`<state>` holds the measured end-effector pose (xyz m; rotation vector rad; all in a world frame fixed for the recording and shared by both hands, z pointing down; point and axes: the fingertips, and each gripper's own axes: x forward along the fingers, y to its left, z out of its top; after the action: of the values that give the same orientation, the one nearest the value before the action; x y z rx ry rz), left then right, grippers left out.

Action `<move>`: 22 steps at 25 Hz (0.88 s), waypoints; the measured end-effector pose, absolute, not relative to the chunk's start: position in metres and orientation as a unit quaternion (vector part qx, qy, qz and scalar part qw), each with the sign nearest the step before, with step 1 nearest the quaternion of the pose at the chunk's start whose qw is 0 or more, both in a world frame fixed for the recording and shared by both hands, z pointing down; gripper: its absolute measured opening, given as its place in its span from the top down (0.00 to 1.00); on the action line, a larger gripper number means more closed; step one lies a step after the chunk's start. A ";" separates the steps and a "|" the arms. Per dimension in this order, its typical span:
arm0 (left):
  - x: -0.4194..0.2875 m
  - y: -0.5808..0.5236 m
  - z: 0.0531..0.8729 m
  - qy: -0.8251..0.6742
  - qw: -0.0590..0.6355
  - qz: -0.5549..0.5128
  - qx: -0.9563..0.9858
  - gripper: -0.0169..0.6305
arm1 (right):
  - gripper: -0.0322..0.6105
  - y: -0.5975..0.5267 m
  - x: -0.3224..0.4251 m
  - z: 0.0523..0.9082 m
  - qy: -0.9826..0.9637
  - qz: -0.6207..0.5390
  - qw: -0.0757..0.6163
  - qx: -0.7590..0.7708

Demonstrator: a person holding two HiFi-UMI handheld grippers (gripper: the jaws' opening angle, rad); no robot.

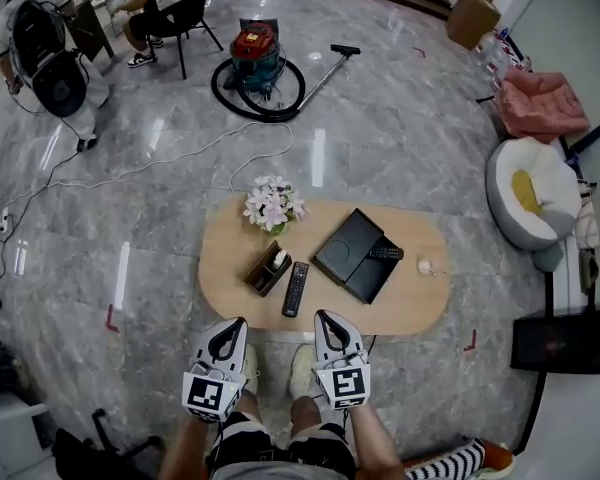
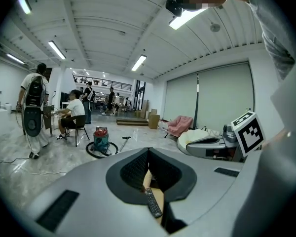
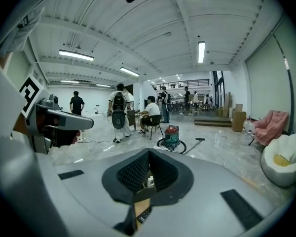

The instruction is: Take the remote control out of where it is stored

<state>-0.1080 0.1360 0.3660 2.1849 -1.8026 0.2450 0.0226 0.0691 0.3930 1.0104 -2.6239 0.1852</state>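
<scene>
Head view shows the left gripper (image 1: 234,325) and right gripper (image 1: 326,320) at bottom centre, jaws together and empty, short of the table (image 1: 420,308). A remote (image 1: 385,253) sits on the black box (image 1: 352,260), right of centre; a second remote (image 1: 296,288) lies loose beside the holder (image 1: 265,271). I'd open the right jaws early and straddle the boxed remote's narrow sides.

Grey marble floor (image 1: 400,138) (strip lights (image 3: 201,51) overhead) surrounds an oval wooden table (image 1: 420,303).
</scene>
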 end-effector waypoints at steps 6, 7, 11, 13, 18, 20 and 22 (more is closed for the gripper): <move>-0.127 0.139 0.392 -0.642 0.163 0.094 0.744 0.96 | 0.94 0.055 0.011 0.423 -0.919 0.063 0.179 0.346; -0.130 0.139 0.397 -0.644 0.164 0.093 0.742 0.96 | 0.94 0.053 0.008 0.429 -0.919 0.063 0.183 0.343; -0.138 0.147 0.421 -0.652 0.175 0.087 0.732 0.96 | 0.94 0.046 -0.002 0.453 -0.922 0.060 0.197 0.328; -0.144 0.151 0.432 -0.657 0.180 0.083 0.727 0.96 | 0.94 0.042 -0.009 0.464 -0.925 0.059 0.199 0.319; -0.153 0.156 0.457 -0.662 0.188 0.083 0.721 0.96 | 0.94 0.030 -0.025 0.493 -0.930 0.058 0.204 0.300; -0.158 0.155 0.463 -0.667 0.191 0.078 0.716 0.96 | 0.94 0.025 -0.031 0.506 -0.931 0.054 0.210 0.293; -0.162 0.155 0.469 -0.669 0.193 0.078 0.714 0.96 | 0.94 0.021 -0.038 0.519 -0.932 0.053 0.217 0.287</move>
<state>-0.1623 0.1548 0.4691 2.0027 -1.8759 0.2193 -0.0376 0.0211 0.5185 0.7952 -2.5810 0.1480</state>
